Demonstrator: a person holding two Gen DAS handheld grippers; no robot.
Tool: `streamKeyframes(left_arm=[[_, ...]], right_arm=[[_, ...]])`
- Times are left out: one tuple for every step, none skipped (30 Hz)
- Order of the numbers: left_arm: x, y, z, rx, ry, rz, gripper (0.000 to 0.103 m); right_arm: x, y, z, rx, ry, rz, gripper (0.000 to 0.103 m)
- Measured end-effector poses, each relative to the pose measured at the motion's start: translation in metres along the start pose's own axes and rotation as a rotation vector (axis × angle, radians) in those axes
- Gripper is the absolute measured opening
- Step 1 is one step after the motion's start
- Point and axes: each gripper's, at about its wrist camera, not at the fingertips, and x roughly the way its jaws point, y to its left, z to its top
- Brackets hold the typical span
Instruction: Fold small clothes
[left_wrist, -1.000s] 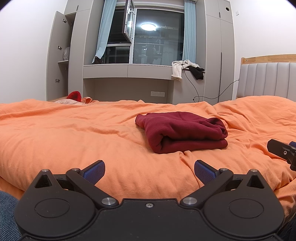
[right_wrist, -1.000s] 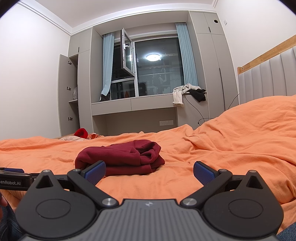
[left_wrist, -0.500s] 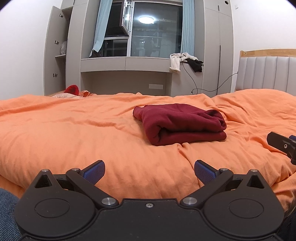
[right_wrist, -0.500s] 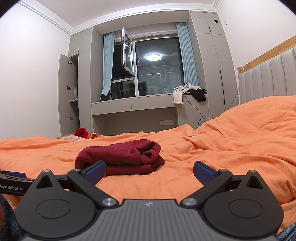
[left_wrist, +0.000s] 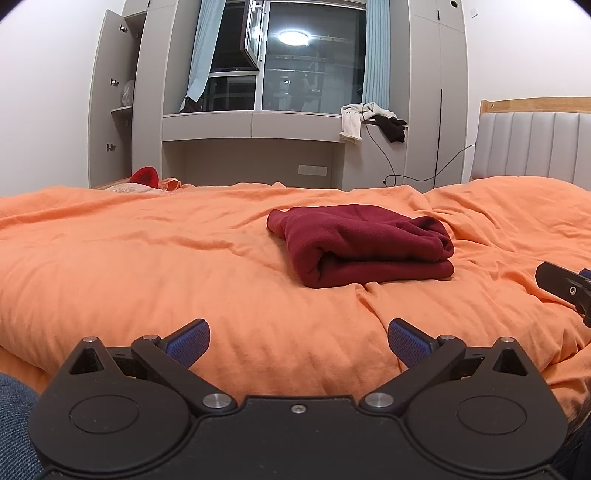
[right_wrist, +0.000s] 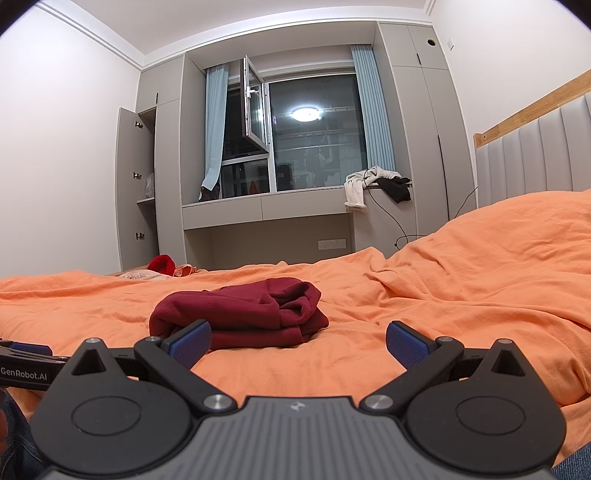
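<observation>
A dark red garment (left_wrist: 360, 245) lies folded into a compact stack on the orange duvet (left_wrist: 147, 258); it also shows in the right wrist view (right_wrist: 243, 315). My left gripper (left_wrist: 298, 341) is open and empty, low at the bed's near edge, well short of the garment. My right gripper (right_wrist: 298, 341) is open and empty, near the bed's edge to the right of the garment. Part of the right gripper shows at the right edge of the left wrist view (left_wrist: 565, 286).
A red item (left_wrist: 144, 175) and pale clothes lie at the bed's far left. A grey padded headboard (left_wrist: 532, 147) stands on the right. Beyond the bed are a window ledge with draped clothes (left_wrist: 373, 123), grey cupboards and a hanging cable.
The left wrist view has tilted down and back up slightly; the garment sits a little lower in it than a second ago. The right gripper has hardly moved. Both stay open.
</observation>
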Motion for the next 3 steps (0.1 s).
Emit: streamKeyframes(left_arm=[[0.0, -0.0001, -0.0001, 0.0, 0.001, 0.001, 0.102], [0.0, -0.0001, 0.0001, 0.0, 0.003, 0.001, 0.102], [-0.0004, 0.0002, -0.0002, 0.0, 0.005, 0.001, 0.102]], right_arm=[[-0.0003, 0.0, 0.0001, 0.0, 0.0, 0.0, 0.103], [-0.0003, 0.0, 0.0001, 0.0, 0.0, 0.0, 0.103], [-0.0001, 0.0001, 0.0001, 0.0, 0.0, 0.0, 0.103]])
